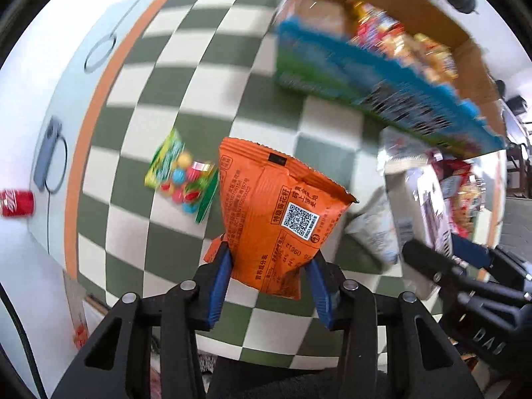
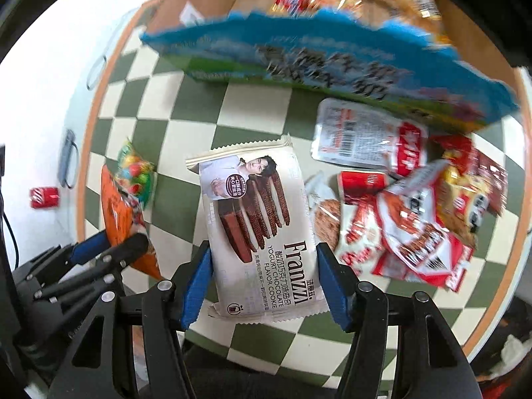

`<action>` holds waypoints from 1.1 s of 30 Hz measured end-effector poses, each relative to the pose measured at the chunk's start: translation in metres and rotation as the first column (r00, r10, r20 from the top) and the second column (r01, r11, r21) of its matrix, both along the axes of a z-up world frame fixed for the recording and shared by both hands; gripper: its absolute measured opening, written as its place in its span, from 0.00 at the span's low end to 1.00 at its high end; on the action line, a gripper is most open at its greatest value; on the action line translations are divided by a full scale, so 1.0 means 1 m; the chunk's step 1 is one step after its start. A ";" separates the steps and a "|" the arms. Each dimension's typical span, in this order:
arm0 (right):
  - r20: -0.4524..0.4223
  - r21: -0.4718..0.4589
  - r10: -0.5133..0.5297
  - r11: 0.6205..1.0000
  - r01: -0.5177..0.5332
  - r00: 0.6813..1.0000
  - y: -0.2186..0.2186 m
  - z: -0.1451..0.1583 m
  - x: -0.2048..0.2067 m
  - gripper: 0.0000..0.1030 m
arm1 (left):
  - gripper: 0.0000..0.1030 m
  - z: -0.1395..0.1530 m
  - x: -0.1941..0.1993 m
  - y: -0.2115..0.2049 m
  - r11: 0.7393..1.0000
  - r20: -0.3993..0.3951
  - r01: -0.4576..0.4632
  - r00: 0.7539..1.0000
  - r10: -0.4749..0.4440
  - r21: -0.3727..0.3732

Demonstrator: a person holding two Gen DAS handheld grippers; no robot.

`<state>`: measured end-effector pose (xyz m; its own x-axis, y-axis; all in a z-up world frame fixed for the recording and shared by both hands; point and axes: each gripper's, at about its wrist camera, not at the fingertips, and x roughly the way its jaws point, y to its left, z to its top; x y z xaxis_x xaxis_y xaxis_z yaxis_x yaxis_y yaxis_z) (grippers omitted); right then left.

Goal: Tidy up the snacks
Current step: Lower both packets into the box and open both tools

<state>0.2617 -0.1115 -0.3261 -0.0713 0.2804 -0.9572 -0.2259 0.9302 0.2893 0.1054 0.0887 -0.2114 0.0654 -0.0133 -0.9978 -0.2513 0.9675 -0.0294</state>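
My left gripper (image 1: 269,259) is shut on the lower end of an orange snack bag (image 1: 266,199), which hangs clear above the checkered table (image 1: 186,76). In the right wrist view that bag (image 2: 116,212) and the left gripper (image 2: 109,249) show at the left. My right gripper (image 2: 262,252) is shut on a white Franzzi chocolate cookie pack (image 2: 256,219), with both blue pads pressing on its long sides. An open cardboard box (image 2: 332,66) with a blue and green side stands at the far edge and holds several snack packs. Part of the right gripper (image 1: 432,256) shows in the left wrist view.
A clear bag of coloured candy (image 1: 179,173) lies on the cloth to the left. Several red and white snack packs (image 2: 415,226) lie heaped to the right, below the box. A red can (image 2: 45,197) and a grey device (image 1: 48,153) sit on the white surface beyond the table's orange rim.
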 end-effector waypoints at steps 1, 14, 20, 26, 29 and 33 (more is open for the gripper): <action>0.013 0.010 -0.012 1.000 0.012 1.000 -0.004 0.012 -0.004 0.62 | 0.40 0.009 0.004 -0.005 1.000 0.017 0.012 1.000 -0.012 -0.008; 0.166 0.135 -0.245 0.965 0.225 0.955 -0.064 0.114 0.041 0.62 | 0.39 0.087 0.136 -0.057 0.979 0.132 0.158 0.981 -0.141 -0.129; 0.232 0.039 -0.309 0.950 0.309 0.922 -0.091 0.110 0.124 0.62 | 0.39 0.061 0.222 -0.046 0.985 0.058 0.129 0.991 -0.123 -0.111; 0.219 -0.054 -0.354 0.926 0.373 0.909 -0.105 0.070 0.206 0.62 | 0.40 0.020 0.287 -0.031 0.991 -0.033 0.088 0.995 -0.092 -0.100; 0.202 -0.090 -0.356 0.921 0.380 0.912 -0.102 0.047 0.233 0.62 | 0.41 0.003 0.313 -0.025 0.993 -0.058 0.083 0.995 -0.087 -0.080; 0.177 -0.098 -0.371 0.915 0.391 0.912 -0.098 0.024 0.257 0.63 | 0.42 -0.012 0.336 -0.022 0.996 -0.085 0.071 0.994 -0.076 -0.055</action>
